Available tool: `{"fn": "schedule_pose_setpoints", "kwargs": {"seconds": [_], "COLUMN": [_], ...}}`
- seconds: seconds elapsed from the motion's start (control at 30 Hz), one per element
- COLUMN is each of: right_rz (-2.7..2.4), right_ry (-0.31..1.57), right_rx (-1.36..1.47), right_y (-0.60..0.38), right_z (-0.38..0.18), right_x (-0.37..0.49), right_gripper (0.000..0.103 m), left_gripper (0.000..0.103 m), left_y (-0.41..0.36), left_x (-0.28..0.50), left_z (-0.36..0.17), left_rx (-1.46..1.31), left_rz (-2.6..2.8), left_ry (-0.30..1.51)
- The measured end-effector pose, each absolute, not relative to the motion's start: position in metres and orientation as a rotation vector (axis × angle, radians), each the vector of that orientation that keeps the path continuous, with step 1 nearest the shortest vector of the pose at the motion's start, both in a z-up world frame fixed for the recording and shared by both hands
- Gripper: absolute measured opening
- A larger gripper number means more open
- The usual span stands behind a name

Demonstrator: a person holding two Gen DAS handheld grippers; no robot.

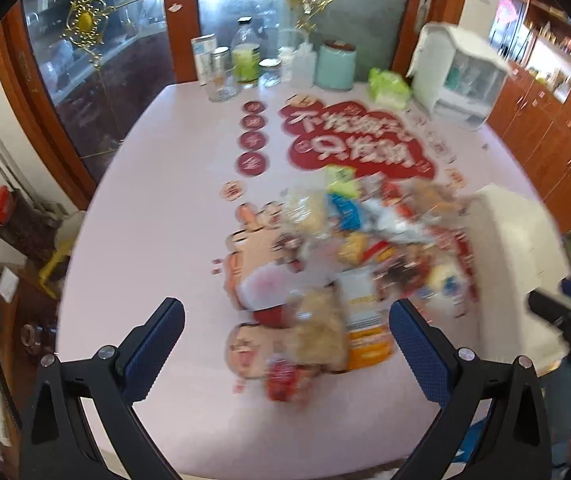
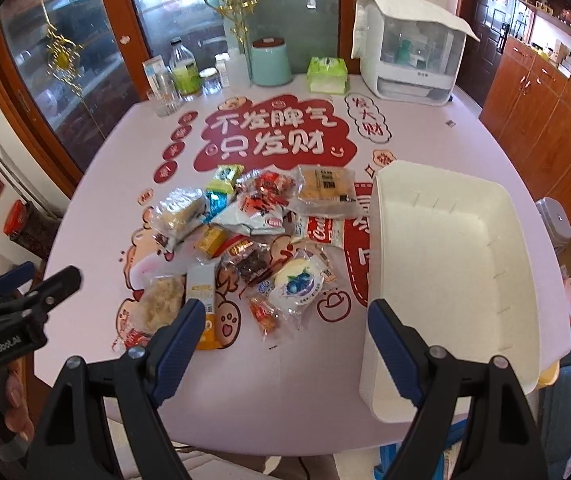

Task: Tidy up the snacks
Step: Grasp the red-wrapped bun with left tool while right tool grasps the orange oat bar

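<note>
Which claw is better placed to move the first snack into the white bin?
Probably the right claw: it hangs open with nothing in it, the snack pile ahead and the white bin beside it. The left claw, also open, sits farther from the bin.

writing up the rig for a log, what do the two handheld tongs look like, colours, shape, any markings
Both tongs, left and right, share one build: matte black angular arms with silver rivets at the pivots, ending in long fingers faced with blue textured pads. In the right wrist view the left unit's black body carries white "GenRobot.AI" lettering. No cables or sleeves show.
</note>
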State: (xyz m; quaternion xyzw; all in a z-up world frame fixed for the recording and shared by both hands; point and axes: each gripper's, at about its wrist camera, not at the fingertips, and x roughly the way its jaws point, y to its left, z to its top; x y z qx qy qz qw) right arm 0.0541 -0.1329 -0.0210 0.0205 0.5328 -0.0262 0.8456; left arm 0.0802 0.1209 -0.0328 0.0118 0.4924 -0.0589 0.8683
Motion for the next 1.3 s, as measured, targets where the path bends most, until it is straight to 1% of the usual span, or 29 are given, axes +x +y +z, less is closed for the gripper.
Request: {"fn": "schedule_pose_setpoints", "kwargs": {"seconds": [0.2, 0.4, 0.5, 0.57, 0.67, 0.77, 0.93, 1.03, 1.1, 1.13, 1.2, 1.23, 1.3], "right_rz": [-0.018, 0.046, 0.059, 0.070, 0.071, 0.071, 0.089, 0.101, 0.111, 0.120, 0.123, 0.120, 0.111], "right_ry": [1.195, 1.295, 1.354, 1.394, 1.440, 1.463, 1.448, 1.461, 1.476, 1.485, 1.476, 1.473, 1.453], "right_rx": [0.032, 0.087, 0.077, 0.064, 0.046, 0.025, 0.025, 0.004, -0.025, -0.028, -0.073, -0.098, -0.147], "right_y": [-0.113, -0.090, -0.077, -0.069, -0.063, -0.056, -0.044, -0.033, -0.024, -0.020, -0.011, -0.008, 0.000], "right_z": [-0.051, -0.100, -0.131, -0.152, -0.175, -0.190, -0.195, -0.200, -0.204, -0.207, -0.210, -0.212, -0.213], "right_x": [0.067, 0.088, 0.098, 0.105, 0.111, 0.116, 0.128, 0.133, 0.133, 0.133, 0.131, 0.131, 0.130], "right_gripper": [0.084, 0.084, 0.079, 0.072, 0.065, 0.064, 0.064, 0.064, 0.064, 0.064, 0.065, 0.064, 0.058], "left_gripper": [0.102, 0.102, 0.102, 0.102, 0.101, 0.100, 0.098, 0.091, 0.084, 0.079, 0.077, 0.074, 0.070], "left_y": [0.143, 0.150, 0.147, 0.145, 0.141, 0.138, 0.131, 0.128, 0.125, 0.124, 0.124, 0.124, 0.131], "left_x": [0.085, 0.083, 0.083, 0.085, 0.088, 0.089, 0.088, 0.088, 0.090, 0.090, 0.091, 0.091, 0.089], "left_z": [-0.085, -0.139, -0.161, -0.174, -0.191, -0.203, -0.202, -0.202, -0.201, -0.200, -0.199, -0.199, -0.195], "left_rx": [0.037, -0.008, -0.009, -0.012, -0.016, -0.020, 0.038, 0.064, 0.072, 0.082, 0.082, 0.079, 0.057], "left_rz": [-0.152, -0.229, -0.253, -0.263, -0.273, -0.277, -0.278, -0.273, -0.267, -0.259, -0.255, -0.253, -0.253], "left_ry": [1.172, 1.300, 1.338, 1.361, 1.381, 1.394, 1.361, 1.352, 1.349, 1.345, 1.343, 1.342, 1.339]}}
